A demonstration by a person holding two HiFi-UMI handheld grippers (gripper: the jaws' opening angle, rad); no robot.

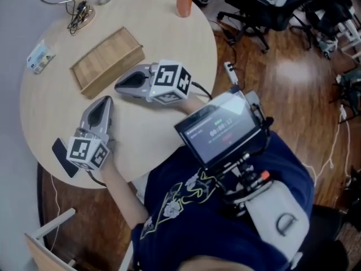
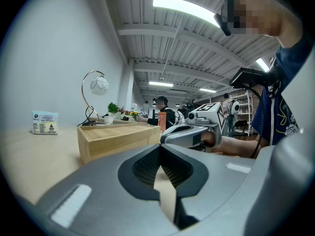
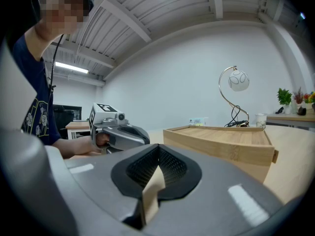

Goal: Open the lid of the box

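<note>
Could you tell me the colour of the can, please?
The can is orange; head view shows it best.

Round light-wood table [image 1: 169,49] against pale plain wall [image 3: 172,82]. Floor [image 1: 293,78] dark glossy wood plank, glare patch on it. Black office chairs [image 1: 248,16] beyond table, light wooden chair [image 1: 42,256] near-left. White ceiling with exposed beams [image 2: 162,33], long strip lights [image 2: 189,9] on. Arched globe lamp [image 2: 98,85] at table's far edge.

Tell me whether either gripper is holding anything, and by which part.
Nothing is held. The left gripper and right gripper are both shut and empty, beside the closed wooden box.
</note>
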